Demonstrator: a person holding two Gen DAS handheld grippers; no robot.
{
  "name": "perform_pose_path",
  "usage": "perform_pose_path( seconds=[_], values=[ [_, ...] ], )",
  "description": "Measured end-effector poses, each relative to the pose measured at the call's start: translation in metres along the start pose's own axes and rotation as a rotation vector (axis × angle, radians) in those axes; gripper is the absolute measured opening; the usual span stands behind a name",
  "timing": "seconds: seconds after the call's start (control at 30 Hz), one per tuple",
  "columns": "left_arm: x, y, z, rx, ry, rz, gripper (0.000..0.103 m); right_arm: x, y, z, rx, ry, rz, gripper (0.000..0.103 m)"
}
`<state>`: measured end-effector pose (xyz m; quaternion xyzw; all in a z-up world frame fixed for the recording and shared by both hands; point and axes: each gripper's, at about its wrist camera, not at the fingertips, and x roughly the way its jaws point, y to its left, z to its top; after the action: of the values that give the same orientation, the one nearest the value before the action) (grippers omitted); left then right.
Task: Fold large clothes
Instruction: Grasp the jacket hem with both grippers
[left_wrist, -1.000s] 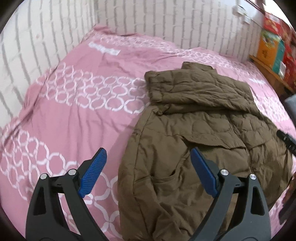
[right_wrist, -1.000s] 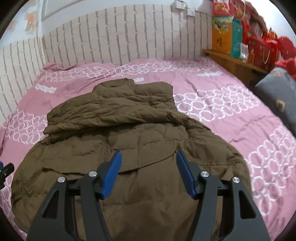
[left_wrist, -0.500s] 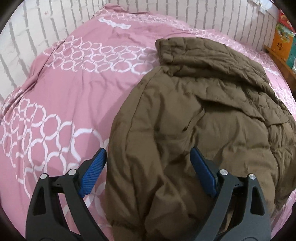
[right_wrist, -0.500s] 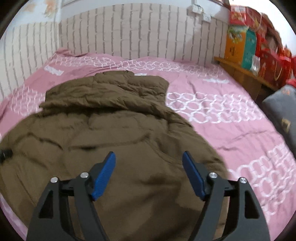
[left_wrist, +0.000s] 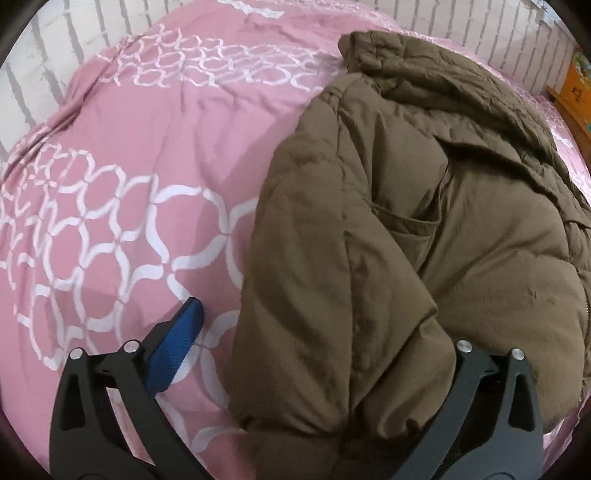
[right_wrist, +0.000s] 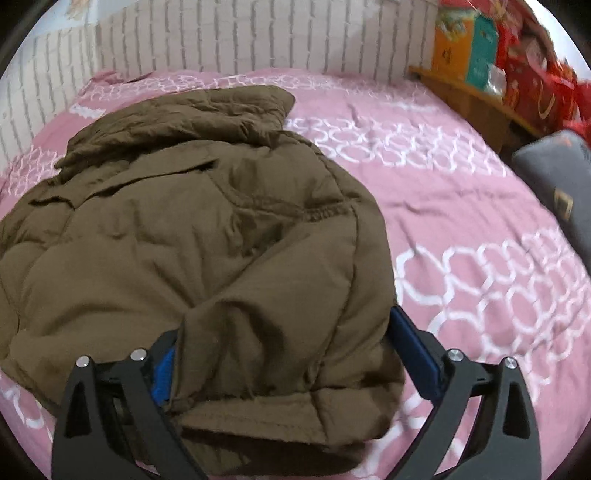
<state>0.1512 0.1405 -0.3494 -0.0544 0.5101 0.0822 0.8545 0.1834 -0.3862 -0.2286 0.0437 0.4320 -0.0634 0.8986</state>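
Bedspread (left_wrist: 122, 229): pink with white rings, bare along its left side and running up to the brick-pattern wall (left_wrist: 62, 44). That's what carries everything here.

Left gripper (left_wrist: 325, 354): a second ago it was hanging back with the coat well ahead of it. Now I've got it down at the near edge of the bed with its jaws spread wide, straddling the coat's left side. Left blue pad (left_wrist: 175, 349) is out over the sheet, right one is buried under fabric. Nothing pinched yet as far as I can see.

Coat (left_wrist: 388, 258): big brown puffer, lying in the middle of the bed, hem towards me at the near edge and collar up towards the far edge. Sleeves look folded across the chest already.

Right gripper (right_wrist: 284, 350): same story, moved in from a hover. Jaws spread, with the hem's right corner bunched up between them. Fabric touches both pads, but I don't think it's clamped.

What it means: both tongs are now on the hem, so I'd guess the next bit is to squeeze and carry it up to the collar.

Right edge of bed: shelf (right_wrist: 469, 99) with red and orange boxes (right_wrist: 480, 51) and a grey cushion (right_wrist: 554, 177), well clear.
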Motion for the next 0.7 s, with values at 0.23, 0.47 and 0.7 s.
perform_pose_path(
  seconds=[0.23,0.47,0.7],
  values=[
    [0.008,-0.009,0.000,0.037,0.024,-0.014,0.099,0.011,0.006,0.004,0.009,0.058,0.041,0.084],
    [0.008,-0.028,0.001,0.110,0.035,-0.044,0.072,0.009,0.016,0.004,-0.017,0.091,0.048,0.054],
    [-0.008,-0.044,0.004,0.207,0.038,-0.103,0.016,-0.011,0.030,0.013,-0.080,0.079,0.012,0.026]
  ],
)
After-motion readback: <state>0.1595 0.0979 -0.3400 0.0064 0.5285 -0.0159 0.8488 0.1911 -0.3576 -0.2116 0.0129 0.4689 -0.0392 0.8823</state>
